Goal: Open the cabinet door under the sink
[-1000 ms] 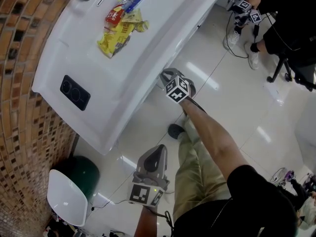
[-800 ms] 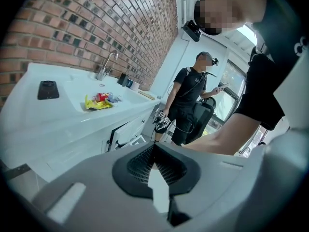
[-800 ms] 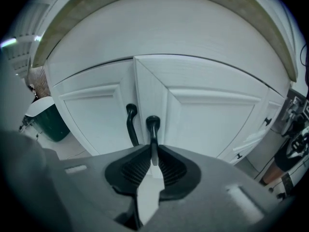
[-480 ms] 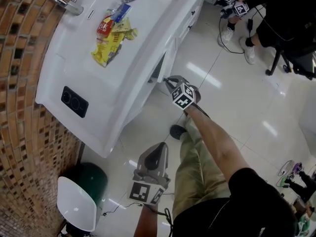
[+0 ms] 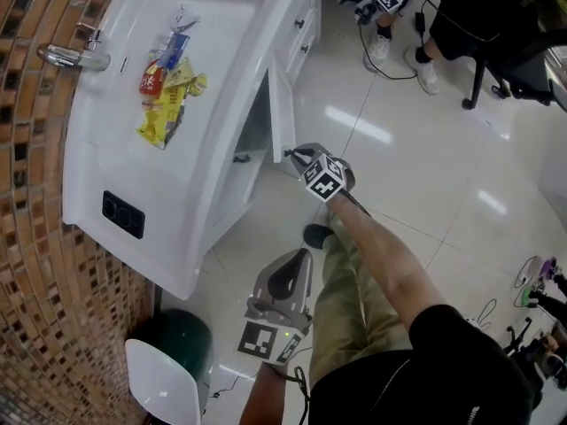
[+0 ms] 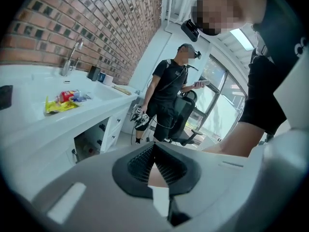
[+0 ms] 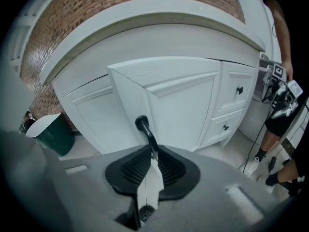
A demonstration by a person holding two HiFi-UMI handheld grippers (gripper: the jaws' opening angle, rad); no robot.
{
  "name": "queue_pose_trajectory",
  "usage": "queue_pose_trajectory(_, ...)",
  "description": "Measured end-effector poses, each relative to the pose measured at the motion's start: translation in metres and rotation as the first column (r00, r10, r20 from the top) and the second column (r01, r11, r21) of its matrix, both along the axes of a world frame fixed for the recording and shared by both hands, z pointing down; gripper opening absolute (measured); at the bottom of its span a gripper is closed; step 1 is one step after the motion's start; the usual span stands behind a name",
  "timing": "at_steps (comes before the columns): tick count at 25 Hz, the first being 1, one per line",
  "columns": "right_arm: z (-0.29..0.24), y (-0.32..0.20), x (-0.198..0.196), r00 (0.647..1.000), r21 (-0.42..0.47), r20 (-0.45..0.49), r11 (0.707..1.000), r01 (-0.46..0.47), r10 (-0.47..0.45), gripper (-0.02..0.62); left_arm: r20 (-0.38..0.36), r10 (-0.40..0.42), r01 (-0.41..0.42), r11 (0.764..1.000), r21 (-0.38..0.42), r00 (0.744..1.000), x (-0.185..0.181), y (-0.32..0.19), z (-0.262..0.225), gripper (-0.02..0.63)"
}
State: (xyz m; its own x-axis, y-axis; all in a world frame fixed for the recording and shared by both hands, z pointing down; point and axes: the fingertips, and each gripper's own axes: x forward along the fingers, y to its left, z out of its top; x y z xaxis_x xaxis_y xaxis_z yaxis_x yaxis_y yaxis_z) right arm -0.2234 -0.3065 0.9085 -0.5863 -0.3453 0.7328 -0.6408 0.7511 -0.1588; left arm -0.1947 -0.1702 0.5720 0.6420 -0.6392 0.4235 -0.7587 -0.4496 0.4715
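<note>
White door (image 5: 282, 112) under the sink (image 5: 106, 149) stands swung out from the cabinet, seen edge-on from the head view, with the dark opening behind it. The right gripper (image 7: 153, 151) has the door's black handle (image 7: 144, 127) between its pads, and its jaws are closing on it, pinching the bar. The left gripper (image 6: 154, 148) hangs low beside the person's leg, well apart from the cabinet, its jaw tips together with nothing between them. Yellow and red snack packs (image 5: 166, 87) lie in the basin near the tap (image 5: 69, 56). A green bin (image 5: 182, 339) sits by the brick wall (image 5: 35, 264). Another person (image 6: 170, 88) stands past the drawers (image 7: 231, 103), holding grippers.
</note>
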Motion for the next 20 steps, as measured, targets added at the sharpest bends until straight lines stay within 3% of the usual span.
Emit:
queue_pose_trajectory(7,-0.001,-0.003,0.013,1.0,0.004,-0.006,1.0,-0.019,0.019,0.035,-0.012,0.037,-0.037,0.999,0.009,0.999,0.015,-0.012,0.001,0.015)
queue_pose_trajectory(20,0.0,-0.001,0.064,0.991,0.003,-0.069,0.994,-0.112,0.112,0.026,-0.027,0.002,-0.002,1.0,0.003,1.0,-0.006,-0.018,0.005,0.015)
